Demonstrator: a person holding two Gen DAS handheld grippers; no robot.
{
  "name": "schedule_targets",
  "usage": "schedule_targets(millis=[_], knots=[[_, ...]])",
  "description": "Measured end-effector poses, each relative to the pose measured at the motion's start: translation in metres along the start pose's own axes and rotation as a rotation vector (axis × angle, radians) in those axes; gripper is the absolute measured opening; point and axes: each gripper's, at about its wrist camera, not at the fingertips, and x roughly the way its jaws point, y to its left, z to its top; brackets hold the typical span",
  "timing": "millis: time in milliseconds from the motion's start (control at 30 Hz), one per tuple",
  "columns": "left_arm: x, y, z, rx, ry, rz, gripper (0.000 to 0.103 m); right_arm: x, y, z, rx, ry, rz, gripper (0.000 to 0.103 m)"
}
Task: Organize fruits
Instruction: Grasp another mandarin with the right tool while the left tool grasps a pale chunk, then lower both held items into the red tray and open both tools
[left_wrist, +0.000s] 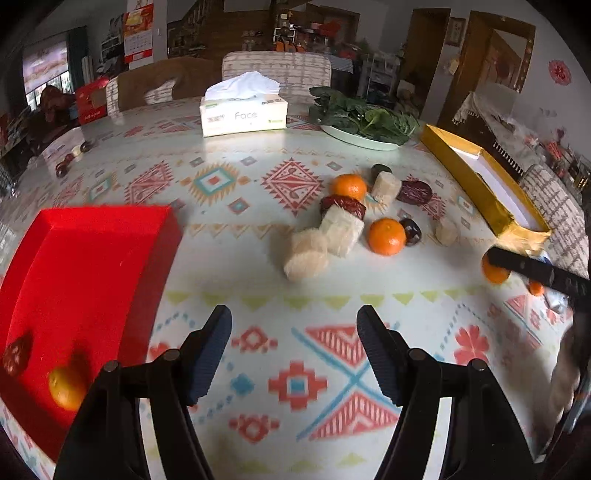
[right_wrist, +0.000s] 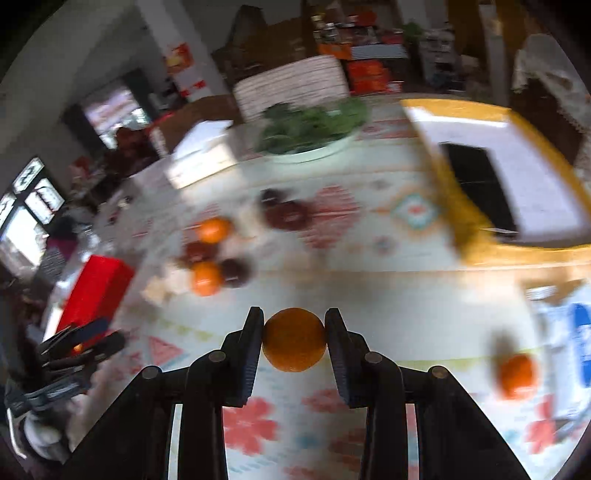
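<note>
There, in the left wrist view, the left tool (left_wrist: 293, 326) hung with jaws apart and empty over the patterned tabletop (left_wrist: 258, 177), beside a red rectangular tray (left_wrist: 92, 258) holding a small orange tangerine (left_wrist: 66, 386). In the blurred right wrist view, the right tool (right_wrist: 294, 325) was clamped on a round orange mandarin (right_wrist: 294, 339) above the tabletop.

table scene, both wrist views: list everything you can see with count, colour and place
oranges: five visible, orange; two in the centre pile, one in the red tray, one loose near the table edge, one held
red tray: one, left; also holds a dark red date
dates: several, dark red, in the pile
pale cut chunks: about five, beige, in the pile
tissue box: one, white, far side
plate of greens: one, far right
gold box: one, right
left gripper: open, empty
right gripper: shut on an orange
</note>
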Motion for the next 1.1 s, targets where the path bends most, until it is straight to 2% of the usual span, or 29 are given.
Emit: schedule_targets(millis=[233, 400, 467, 500, 533, 633, 767, 933, 1100], knots=[[0.035, -0.001, 0.025, -0.001, 0.008, 0.069, 0.070, 0.030, 0.024, -0.006, 0.014, 0.005, 0.135, 0.038], [0.055, 0.003, 0.030, -0.023, 0.033, 0.069, 0.069, 0.033, 0.025, -0.008, 0.020, 0.002, 0.170, 0.038], [0.055, 0.003, 0.029, -0.025, 0.014, 0.066, 0.064, 0.034, 0.023, -0.009, 0.028, 0.005, 0.178, 0.038], [0.054, 0.000, 0.029, -0.016, 0.006, 0.063, 0.053, 0.034, 0.022, -0.010, 0.029, 0.006, 0.180, 0.038], [0.054, -0.002, 0.028, -0.002, -0.002, 0.067, 0.032, 0.034, 0.022, -0.010, 0.030, 0.007, 0.179, 0.038], [0.053, -0.006, 0.026, 0.010, -0.008, 0.067, 0.032, 0.035, 0.026, -0.011, 0.016, 0.006, 0.175, 0.038], [0.037, 0.001, 0.022, -0.035, -0.031, 0.034, 0.032, 0.034, 0.032, -0.013, -0.004, 0.004, 0.165, 0.038], [-0.010, 0.025, 0.013, -0.094, -0.097, -0.007, 0.032, 0.026, 0.043, -0.013, -0.018, 0.002, 0.158, 0.038], [-0.056, 0.064, -0.003, -0.150, -0.164, 0.033, 0.032, 0.013, 0.075, -0.011, -0.066, -0.016, 0.174, 0.038]])
